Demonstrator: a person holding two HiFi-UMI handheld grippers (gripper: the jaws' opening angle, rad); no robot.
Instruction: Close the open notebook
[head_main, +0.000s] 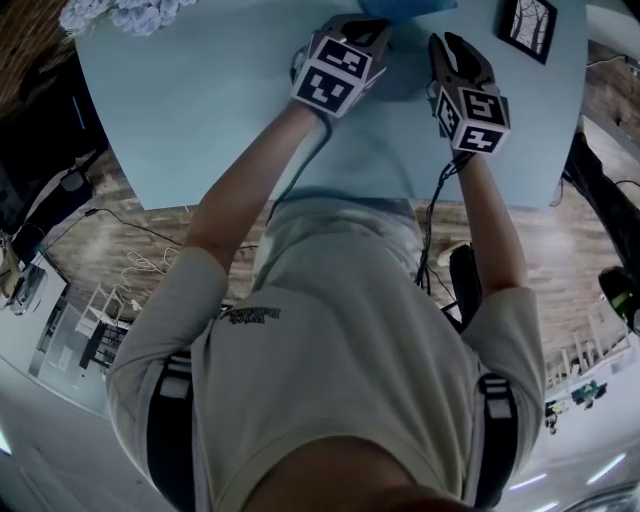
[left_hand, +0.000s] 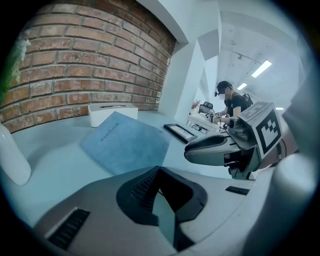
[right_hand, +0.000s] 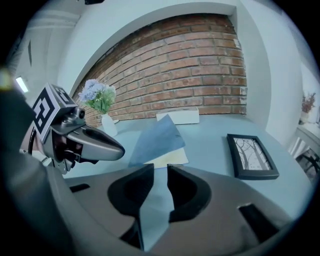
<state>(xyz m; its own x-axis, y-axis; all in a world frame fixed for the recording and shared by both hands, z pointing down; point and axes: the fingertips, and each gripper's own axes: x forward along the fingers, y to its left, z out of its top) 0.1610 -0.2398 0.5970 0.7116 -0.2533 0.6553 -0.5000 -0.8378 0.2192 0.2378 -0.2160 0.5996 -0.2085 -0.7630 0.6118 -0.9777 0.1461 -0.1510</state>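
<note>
Two handheld grippers held over a blue notebook (left_hand: 127, 142) lying on a pale desk (left_hand: 55, 145).
Both are just short of the notebook: the left gripper (left_hand: 159, 169) has its fingers meeting at the tips, the right gripper (right_hand: 159, 169) has its fingers slightly apart with nothing between them.

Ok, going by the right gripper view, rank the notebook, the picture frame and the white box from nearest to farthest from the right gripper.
1. Notebook: straight ahead of the right gripper, just past its tips.
2. Picture frame: lying flat, off to the right.
3. White box: at the back of the table, against the brick wall.
</note>
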